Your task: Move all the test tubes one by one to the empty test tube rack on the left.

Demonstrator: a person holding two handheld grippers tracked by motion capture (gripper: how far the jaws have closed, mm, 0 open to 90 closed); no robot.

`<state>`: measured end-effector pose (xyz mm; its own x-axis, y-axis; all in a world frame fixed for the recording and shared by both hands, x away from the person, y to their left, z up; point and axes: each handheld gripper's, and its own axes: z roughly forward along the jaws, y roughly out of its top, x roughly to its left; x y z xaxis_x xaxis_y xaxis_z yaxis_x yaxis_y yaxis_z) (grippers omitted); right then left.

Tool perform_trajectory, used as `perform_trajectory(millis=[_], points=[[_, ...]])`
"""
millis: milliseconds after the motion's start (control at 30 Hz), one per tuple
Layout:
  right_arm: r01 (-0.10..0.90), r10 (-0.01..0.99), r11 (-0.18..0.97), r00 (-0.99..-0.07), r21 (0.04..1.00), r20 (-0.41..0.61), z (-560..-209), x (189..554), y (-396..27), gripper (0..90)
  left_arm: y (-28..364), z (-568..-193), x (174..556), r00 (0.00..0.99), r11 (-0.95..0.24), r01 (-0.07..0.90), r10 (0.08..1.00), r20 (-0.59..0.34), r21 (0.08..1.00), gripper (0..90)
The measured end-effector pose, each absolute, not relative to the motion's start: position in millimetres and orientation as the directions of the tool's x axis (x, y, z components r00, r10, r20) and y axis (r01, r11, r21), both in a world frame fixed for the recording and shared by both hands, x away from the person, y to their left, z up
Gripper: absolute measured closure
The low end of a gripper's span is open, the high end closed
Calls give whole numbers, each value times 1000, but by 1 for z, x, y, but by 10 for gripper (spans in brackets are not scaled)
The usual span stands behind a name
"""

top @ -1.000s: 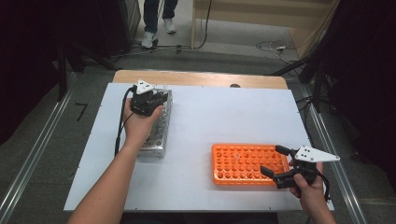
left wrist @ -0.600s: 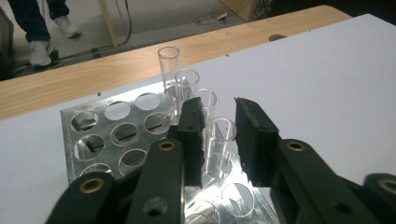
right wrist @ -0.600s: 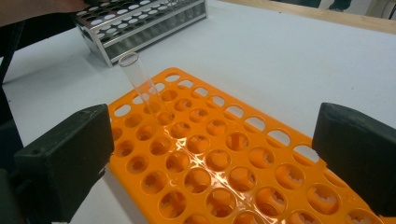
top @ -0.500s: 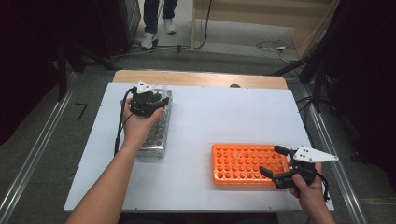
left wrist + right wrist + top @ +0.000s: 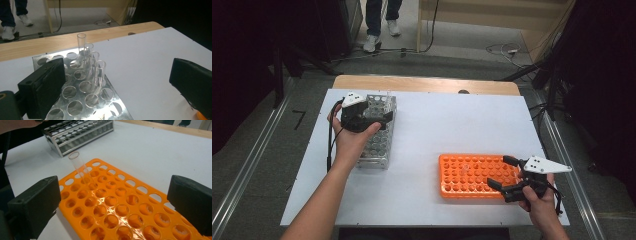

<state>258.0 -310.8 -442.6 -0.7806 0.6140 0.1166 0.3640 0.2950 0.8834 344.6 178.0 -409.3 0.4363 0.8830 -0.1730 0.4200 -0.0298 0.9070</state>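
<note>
Left gripper [image 5: 384,118]: I see its jaws wide apart, just opened, nothing between them, above the metal rack [image 5: 379,140].
Glass tubes [image 5: 91,63]: four standing in this rack, at 12 o'clock from the jaws.
Right gripper [image 5: 503,172]: I see it open, at 3 o'clock of the orange rack [image 5: 472,176].
Single tube [image 5: 81,170]: leaning in the orange rack.

Bright overhead light, dark surroundings; glare on orange rack [image 5: 120,207]; slightly soft.

The metal rack [image 5: 82,100] is shiny and reflective; its tubes [image 5: 99,72] are clear glass or plastic. The orange rack [image 5: 120,207] is glossy plastic. The surface [image 5: 452,125] is matt white, edged in wood [image 5: 422,84].
</note>
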Motion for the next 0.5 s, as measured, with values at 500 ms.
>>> perform_trajectory(millis=[500], points=[[374,603,271,-784,887,147,-439,260,-297,0,178,-402,278,501,-43,356,852,-152,934,0]])
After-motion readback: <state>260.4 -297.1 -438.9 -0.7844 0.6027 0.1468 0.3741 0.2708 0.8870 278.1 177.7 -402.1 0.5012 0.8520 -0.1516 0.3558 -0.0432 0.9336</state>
